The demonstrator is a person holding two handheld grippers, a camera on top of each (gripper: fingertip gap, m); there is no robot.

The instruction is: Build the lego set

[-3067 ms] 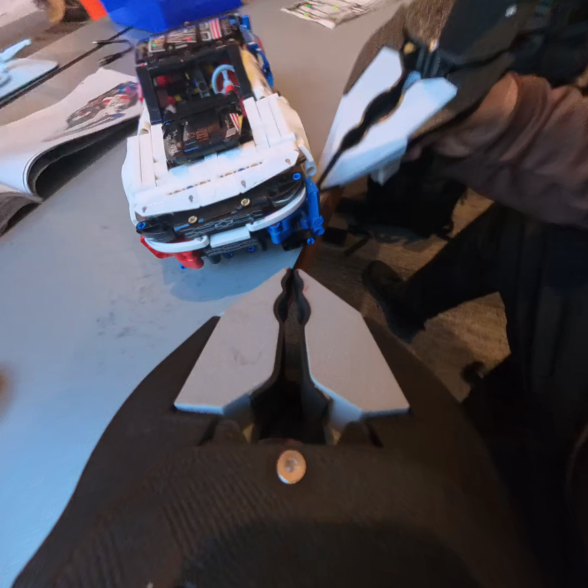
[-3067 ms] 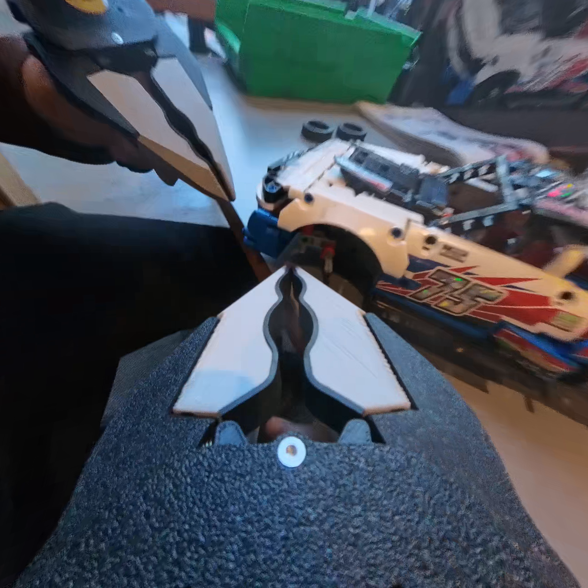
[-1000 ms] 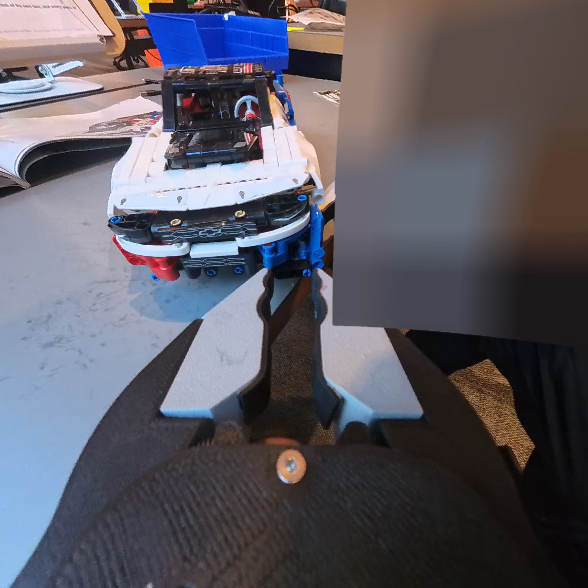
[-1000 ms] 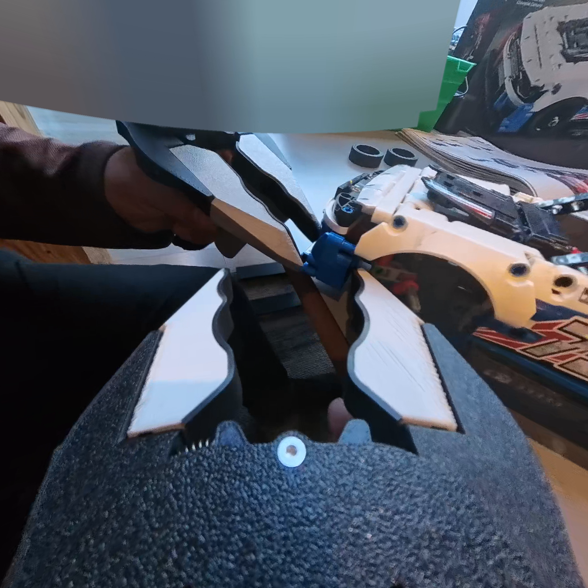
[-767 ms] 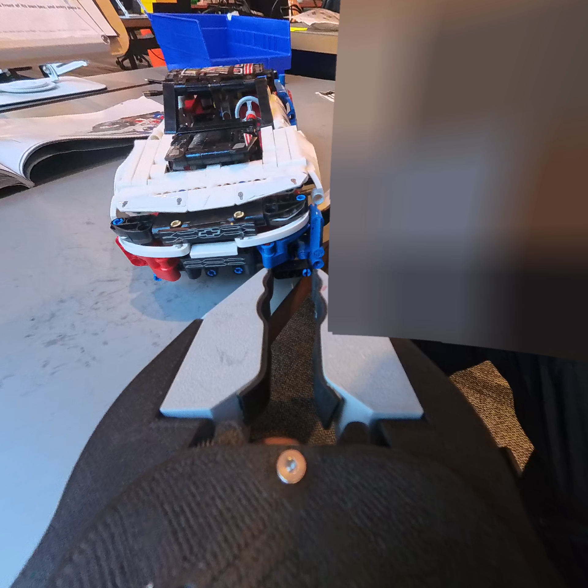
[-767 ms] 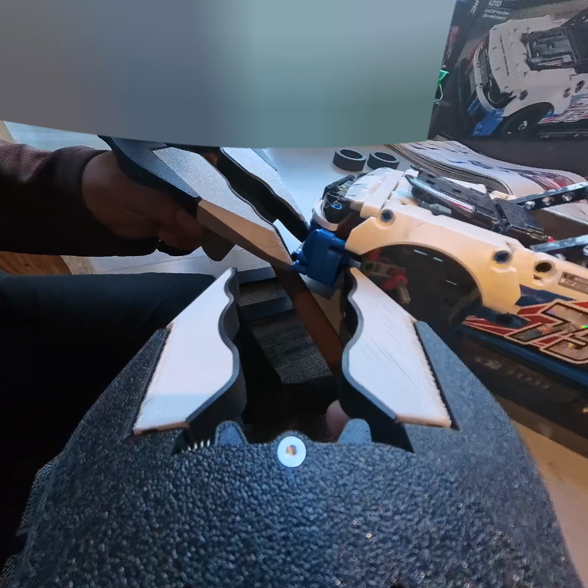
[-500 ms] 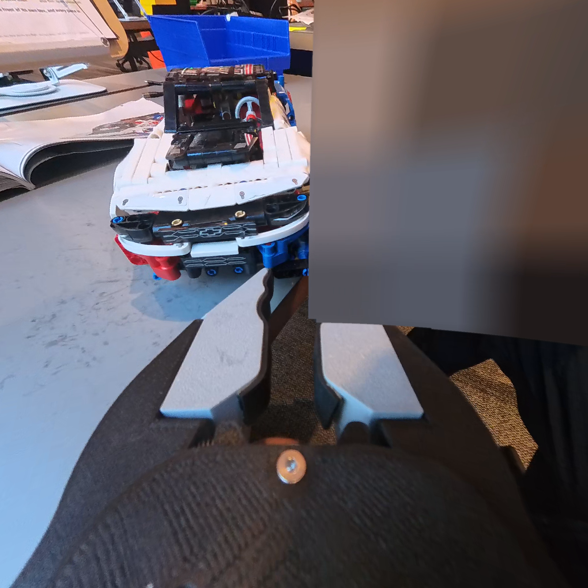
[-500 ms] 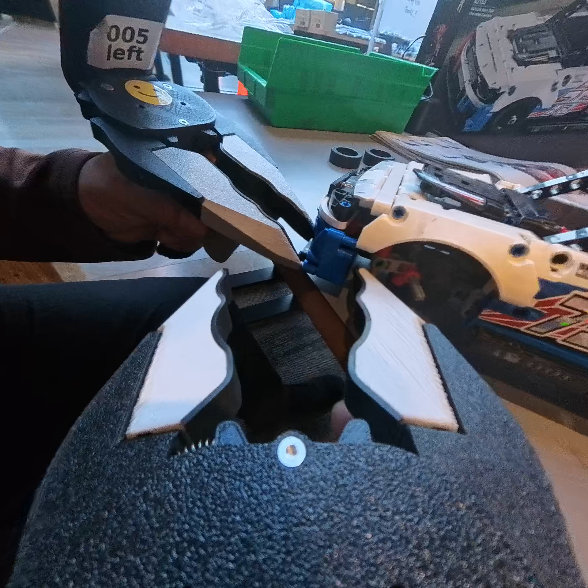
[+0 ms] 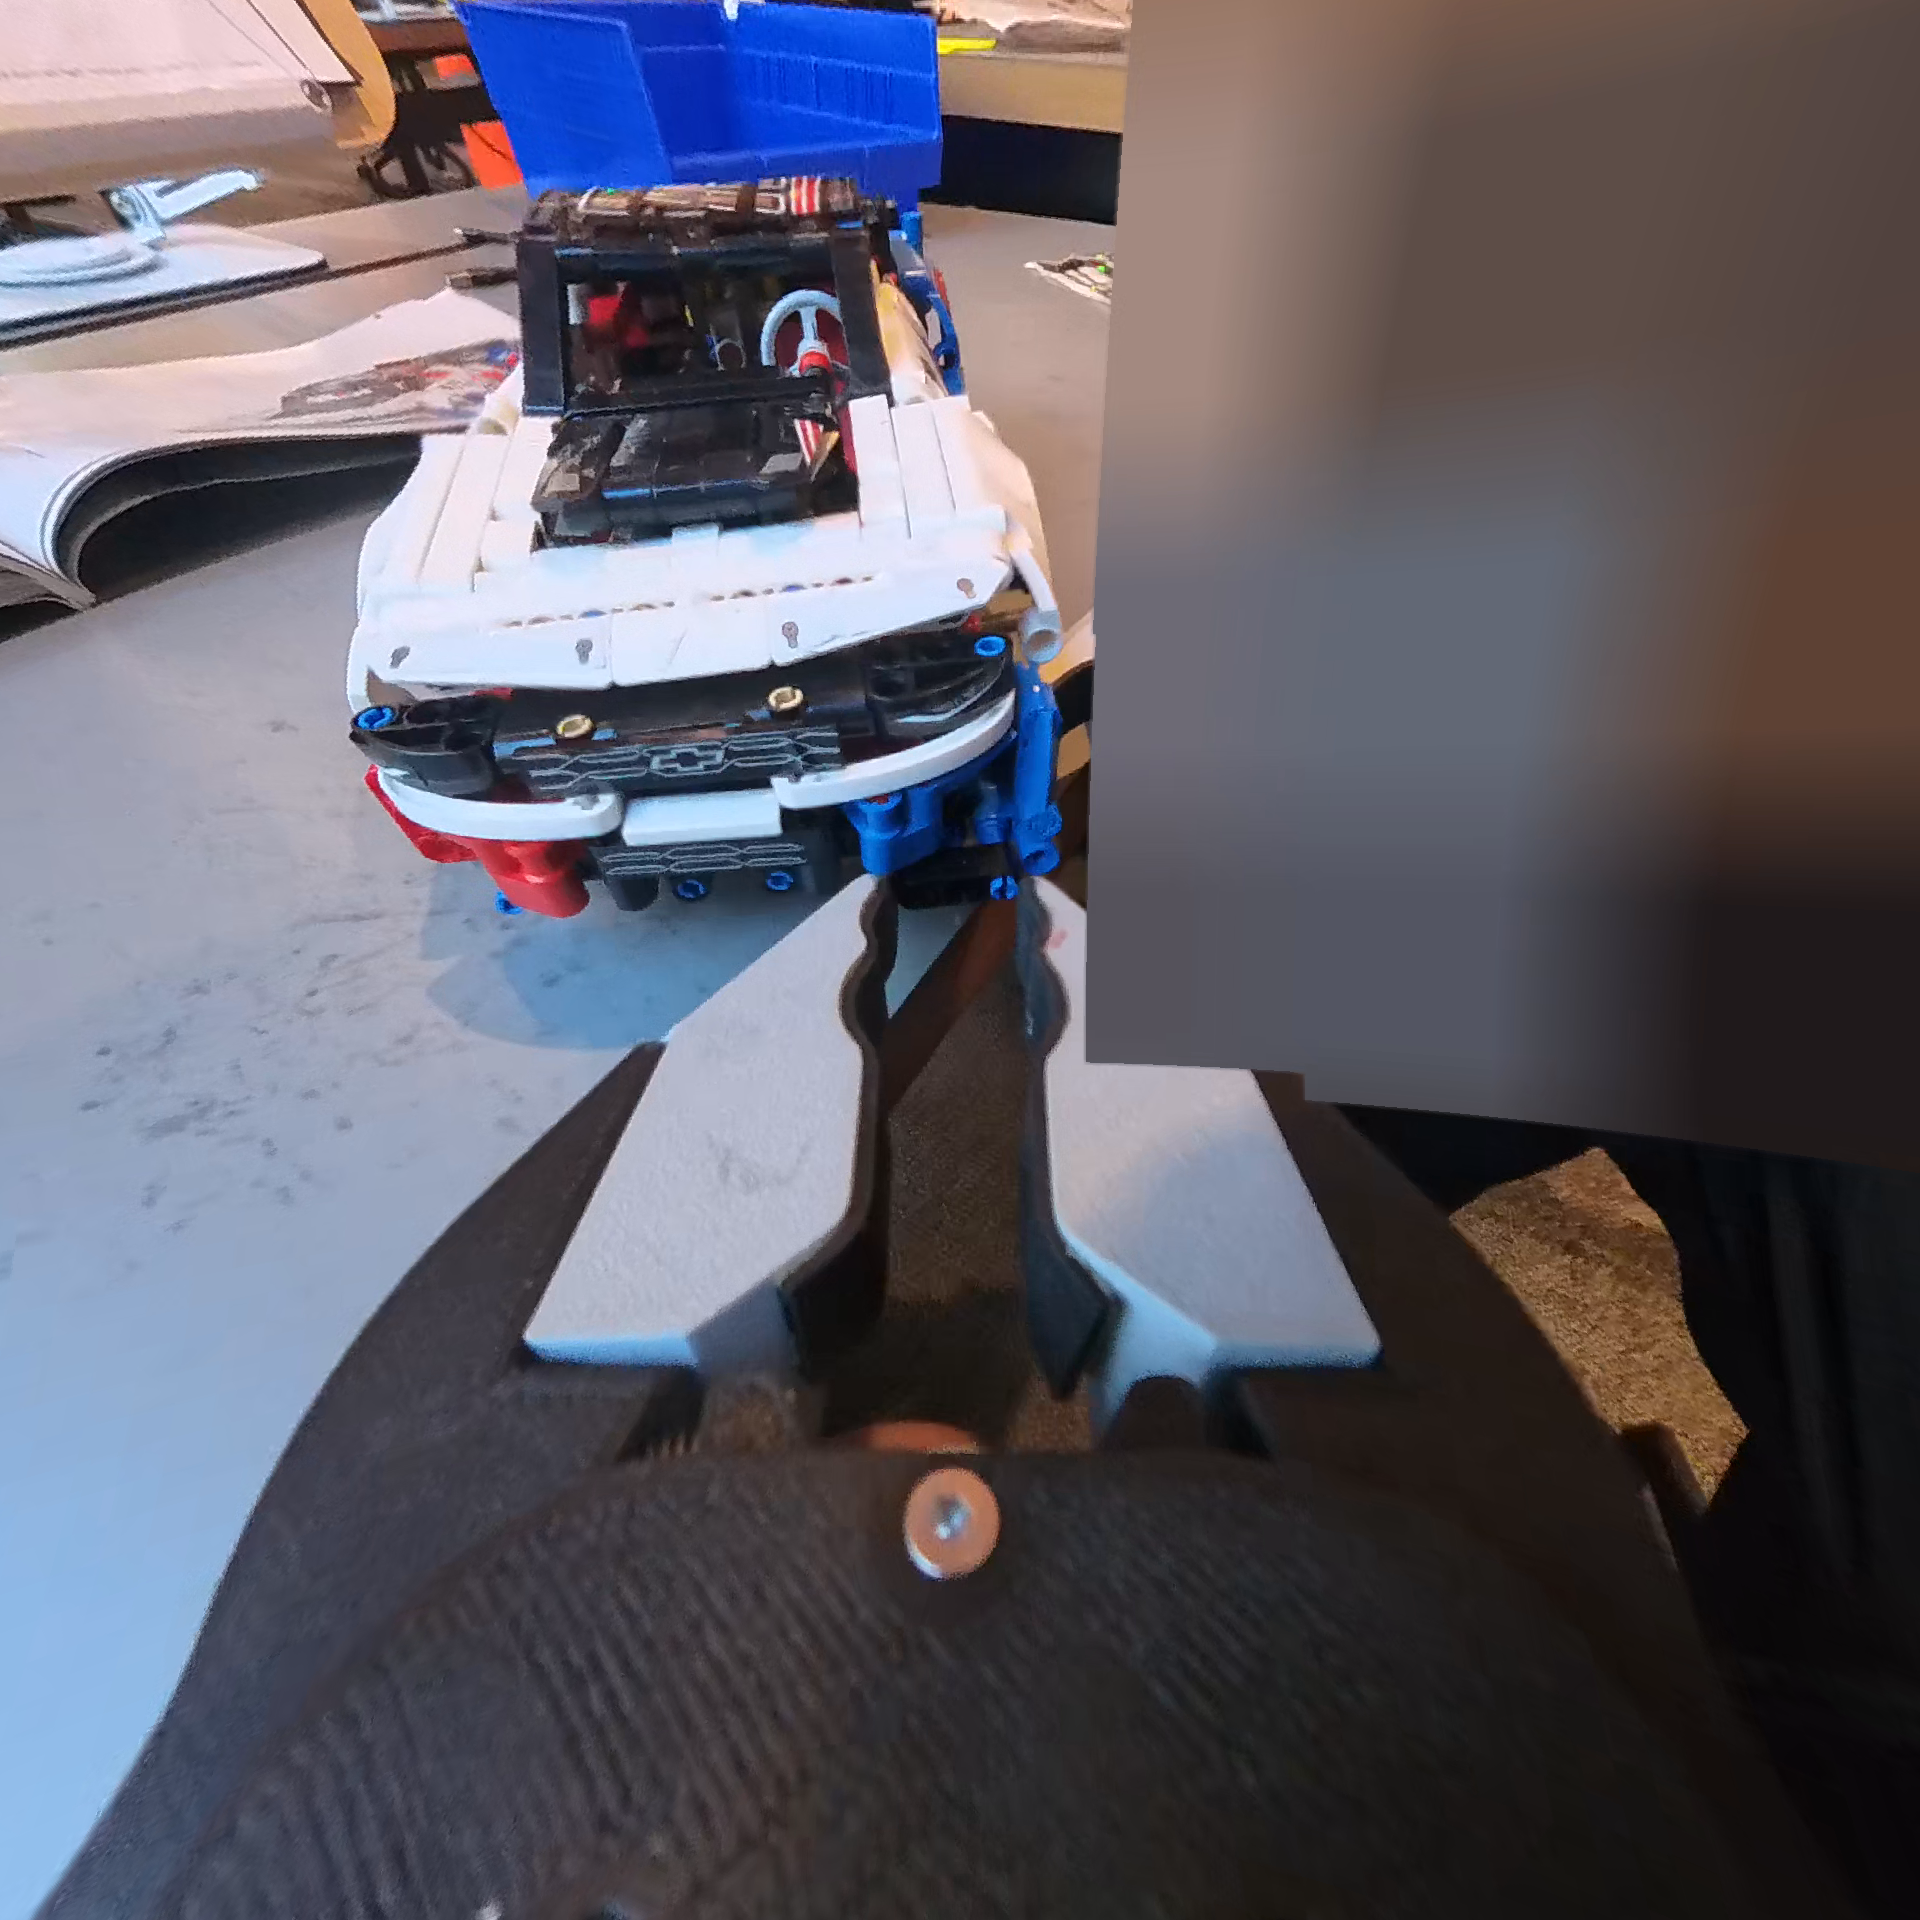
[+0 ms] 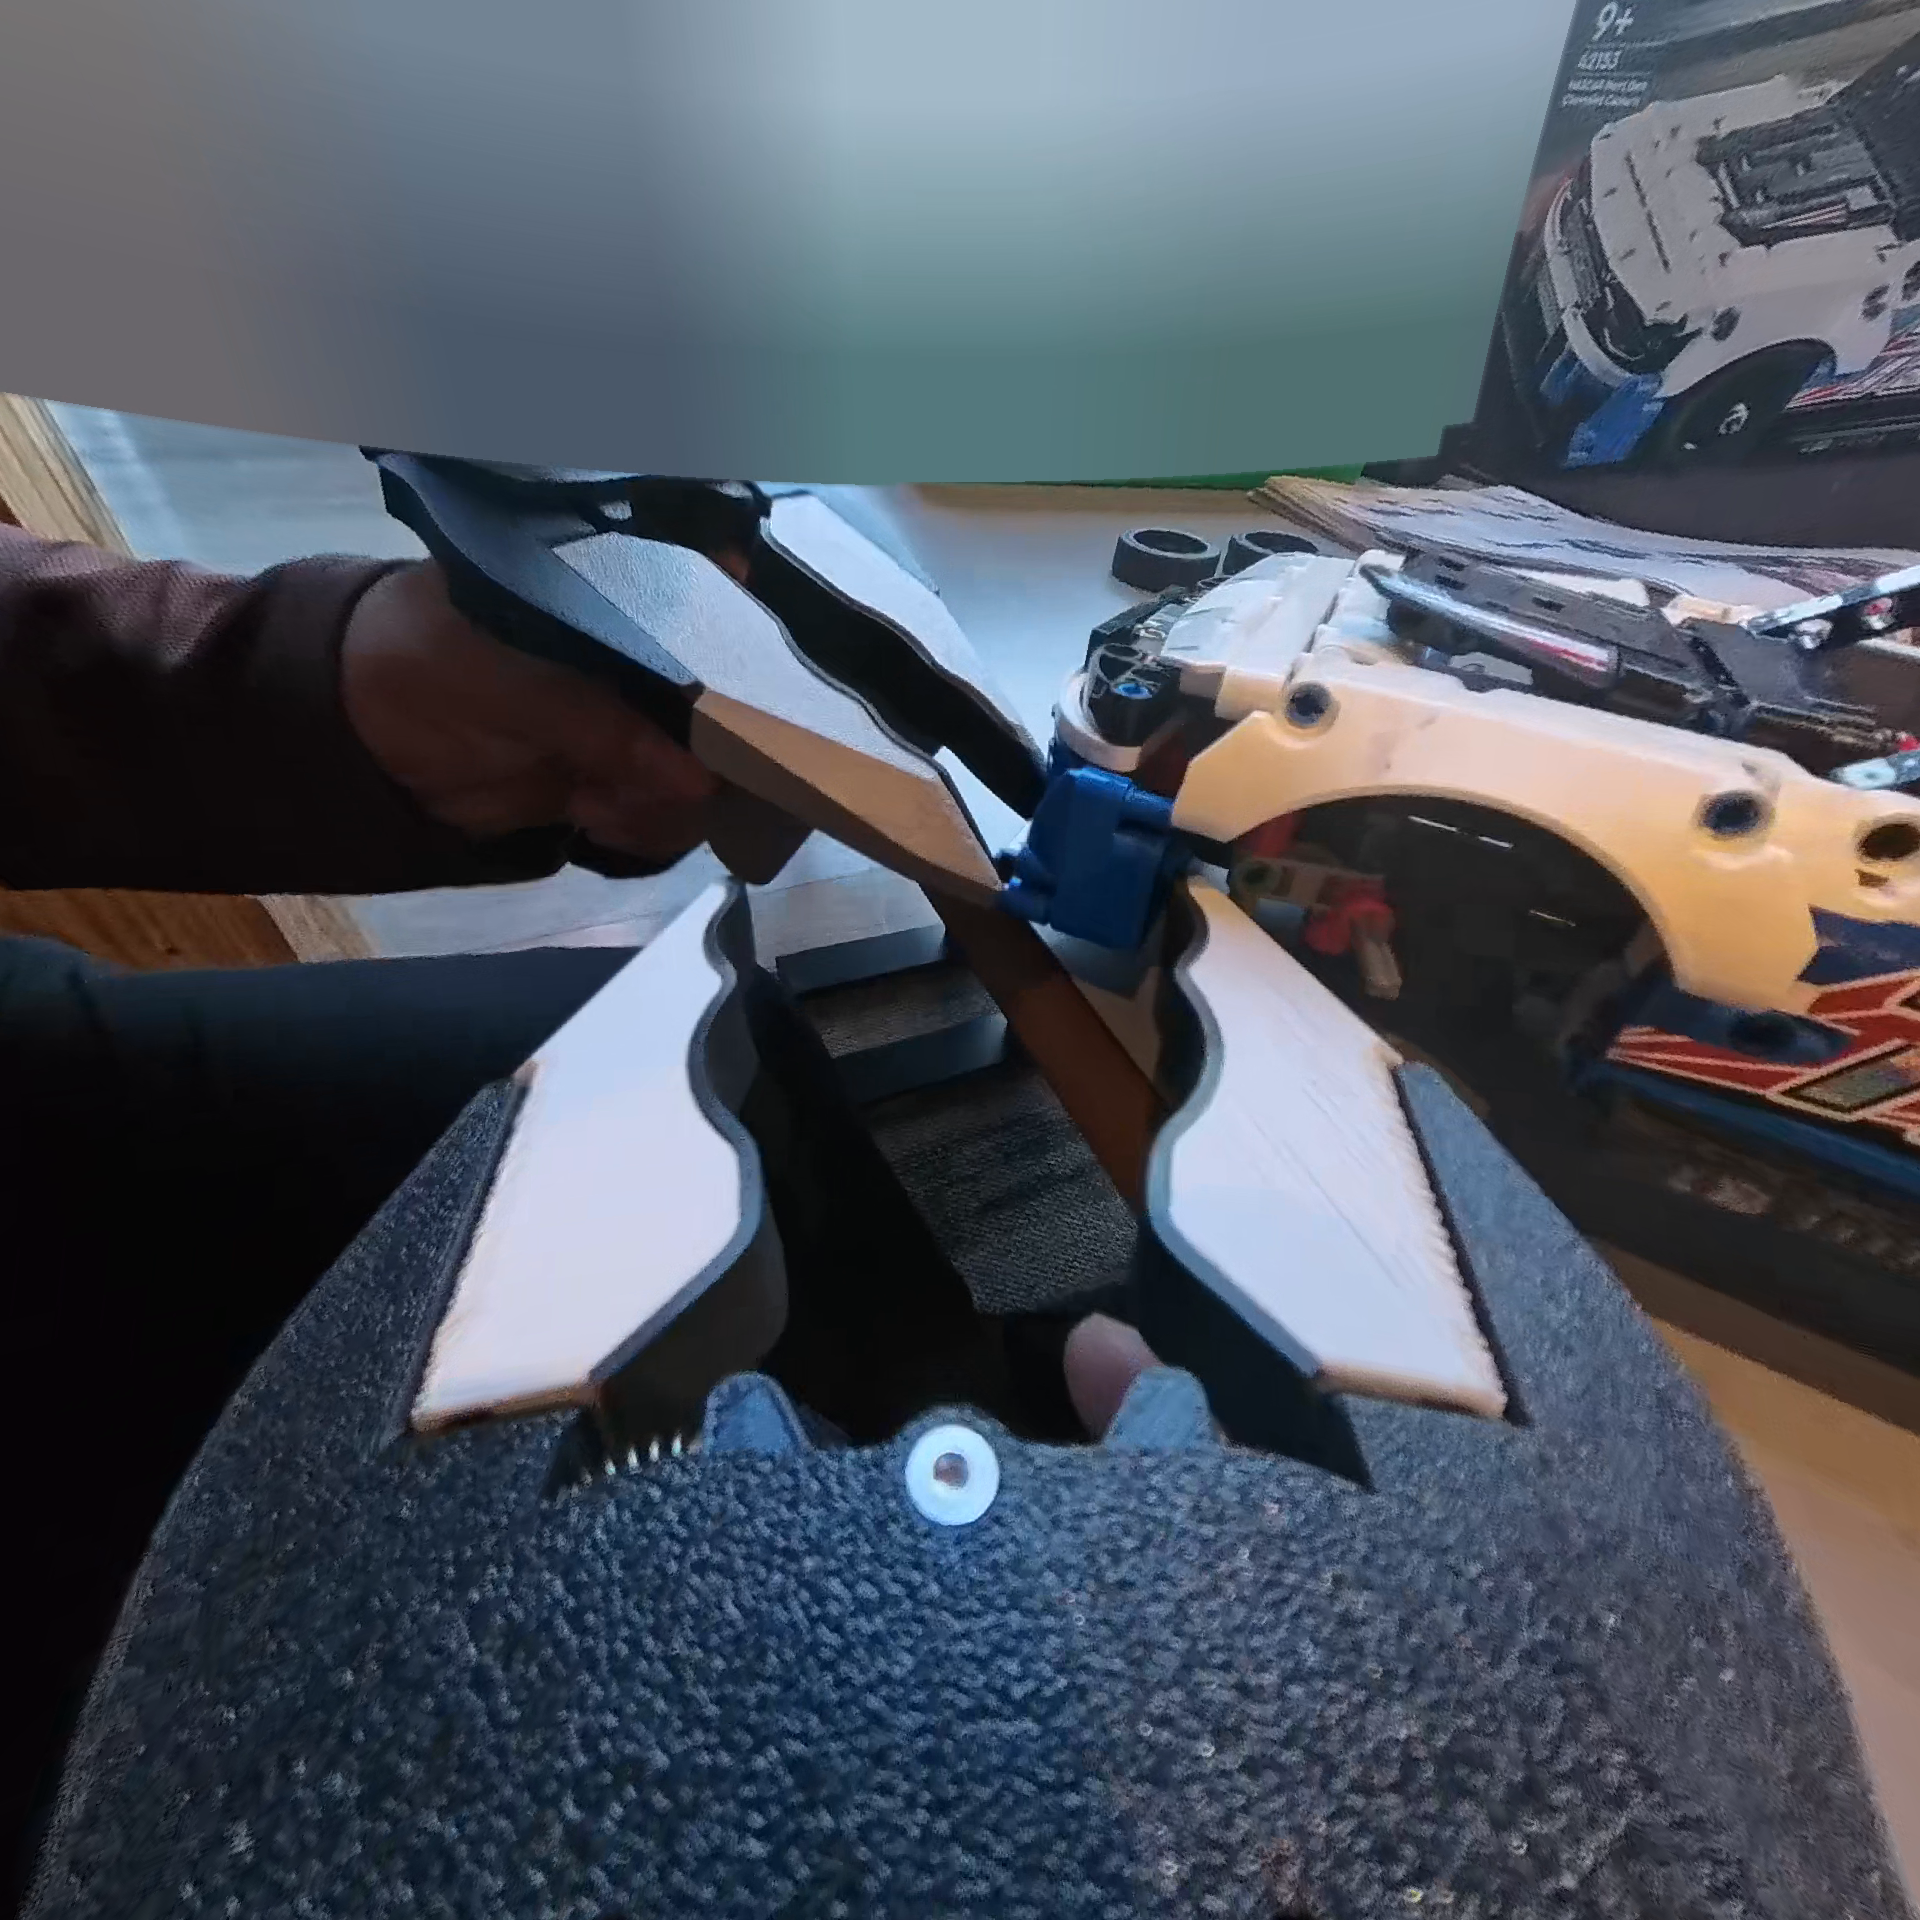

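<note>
The white lego car [image 9: 686, 582] stands on the grey table [image 9: 208, 987] with its nose at the near edge; it also shows side-on in the right wrist view [image 10: 1507, 769]. My left gripper [image 9: 956, 909] is narrowly parted, and its fingertips [image 10: 977, 862] pinch the blue front corner block [image 10: 1096, 862] and the black part under it [image 9: 945, 878]. My right gripper [image 10: 961, 899] is wide open and empty. It sits just below that blue block, with the right fingertip almost touching it. The car's front wheel arch [image 10: 1475, 935] holds no wheel.
Two black tyres [image 10: 1169, 556] lie beyond the car's nose. An open instruction booklet [image 9: 208, 447] lies left of the car, a blue bin [image 9: 707, 94] behind it and the set's box [image 10: 1714, 229] at the back. The person's dark trousers [image 10: 208, 1143] are below the table edge. Only a small space, under 4 cm, lies between the two pairs of fingers.
Three seconds ago both grippers were shut and off the car. Both have since opened, and the left closed in on the blue corner. In the last second the right gripper edged closer to it.
</note>
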